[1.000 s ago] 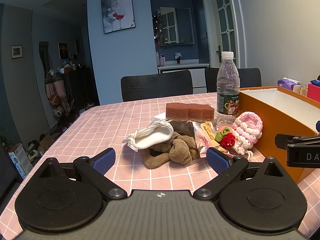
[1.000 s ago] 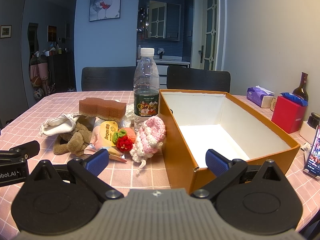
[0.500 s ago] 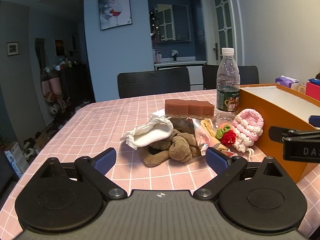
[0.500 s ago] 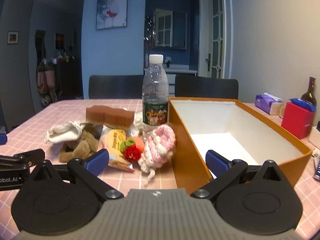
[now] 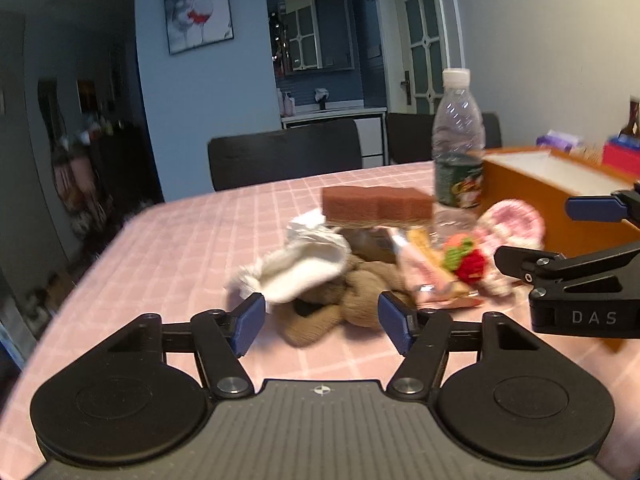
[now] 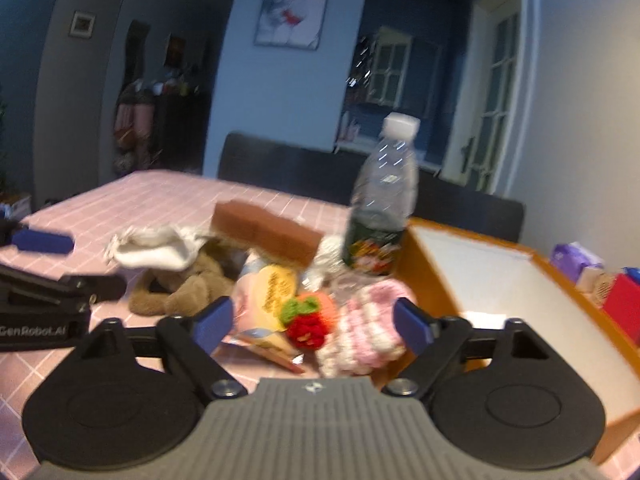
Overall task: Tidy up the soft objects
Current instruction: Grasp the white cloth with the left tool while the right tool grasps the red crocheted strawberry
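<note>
A heap of soft things lies on the pink checked tablecloth: a brown plush toy (image 5: 352,300) under a white cloth pouch (image 5: 304,268), a brown sponge (image 5: 378,208), a red and green crocheted piece (image 6: 306,322) and a pink and white crocheted hat (image 6: 366,326). My left gripper (image 5: 322,326) faces the plush toy, its jaws closing, with the toy just ahead of the pads and nothing pressed. My right gripper (image 6: 310,322) frames the crocheted piece and hat, its jaws closing too, pads not pressing. The orange box (image 6: 516,300) stands empty to the right.
A plastic water bottle (image 6: 380,204) stands upright behind the heap, close to the box corner. Snack packets (image 6: 268,300) lie among the soft things. A purple tissue pack (image 6: 572,258) and a red box (image 6: 622,302) sit beyond the orange box. Black chairs stand behind the table.
Both grippers have moved in toward the heap and their jaws have narrowed. The right gripper has rolled, tilting its view, and now faces the crocheted items instead of the box.
</note>
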Demonstrator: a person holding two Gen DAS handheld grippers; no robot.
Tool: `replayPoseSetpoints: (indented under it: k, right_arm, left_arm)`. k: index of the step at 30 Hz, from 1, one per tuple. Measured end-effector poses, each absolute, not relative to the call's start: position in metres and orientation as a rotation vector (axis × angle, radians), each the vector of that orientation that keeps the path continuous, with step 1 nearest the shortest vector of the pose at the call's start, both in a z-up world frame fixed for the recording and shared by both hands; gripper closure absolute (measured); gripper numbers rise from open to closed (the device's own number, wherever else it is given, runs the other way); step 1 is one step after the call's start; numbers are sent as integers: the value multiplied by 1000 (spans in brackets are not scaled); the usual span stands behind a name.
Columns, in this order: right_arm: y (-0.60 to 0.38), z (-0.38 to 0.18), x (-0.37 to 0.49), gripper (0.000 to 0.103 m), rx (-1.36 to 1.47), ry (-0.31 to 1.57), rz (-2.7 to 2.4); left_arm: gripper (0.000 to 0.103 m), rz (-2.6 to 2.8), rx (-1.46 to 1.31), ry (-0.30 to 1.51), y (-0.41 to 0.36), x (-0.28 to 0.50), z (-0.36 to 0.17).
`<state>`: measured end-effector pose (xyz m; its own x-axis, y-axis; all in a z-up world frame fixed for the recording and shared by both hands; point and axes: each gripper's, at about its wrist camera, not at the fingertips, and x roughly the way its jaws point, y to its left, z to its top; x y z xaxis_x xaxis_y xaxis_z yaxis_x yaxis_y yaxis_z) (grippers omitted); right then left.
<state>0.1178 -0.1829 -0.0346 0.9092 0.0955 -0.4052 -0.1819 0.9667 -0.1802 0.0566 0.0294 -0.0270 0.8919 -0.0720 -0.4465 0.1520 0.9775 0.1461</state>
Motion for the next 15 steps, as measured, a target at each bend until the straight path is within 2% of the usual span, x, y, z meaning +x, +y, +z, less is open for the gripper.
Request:
replayPoseSetpoints:
  k: [3, 6, 13, 15]
  right_arm:
    - [-177, -44, 140, 27, -200, 459, 172]
    - [-174, -52, 162, 31, -192, 494, 168]
    - [-176, -64, 201, 32, -163, 542, 114]
    - [-176, -68, 208, 36, -163, 558, 108]
  left_arm:
    - [15, -109, 231, 450, 35, 72, -32]
    - [13, -98, 304, 448, 39, 89, -38]
    - [11, -132, 436, 488, 35, 123, -56]
    - [12, -127, 463, 498, 33, 131, -60]
